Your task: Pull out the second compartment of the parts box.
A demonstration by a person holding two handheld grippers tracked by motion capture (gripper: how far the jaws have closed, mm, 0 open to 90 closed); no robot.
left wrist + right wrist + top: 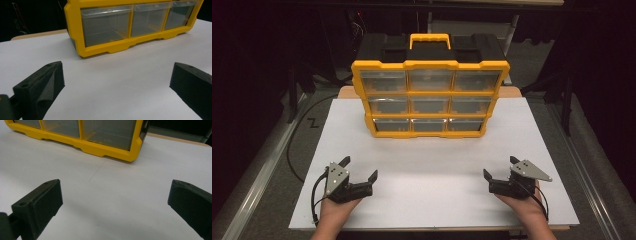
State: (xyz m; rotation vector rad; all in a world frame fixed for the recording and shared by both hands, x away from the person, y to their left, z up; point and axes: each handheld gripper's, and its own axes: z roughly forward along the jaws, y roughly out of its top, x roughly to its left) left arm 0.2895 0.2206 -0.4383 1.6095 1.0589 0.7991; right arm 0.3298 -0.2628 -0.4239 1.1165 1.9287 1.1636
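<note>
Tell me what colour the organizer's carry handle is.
Yellow, like its frame; the carry handle shows best in the high view.

high view: above, facing forward and down, far.
gripper views: low, near; both share the yellow plastic drawer organizer (pixel 130 27).

Left gripper (pixel 360 168): jaws wide apart, nothing between them, hand low. Right gripper (pixel 499 166): likewise, jaws spread wide.
</note>
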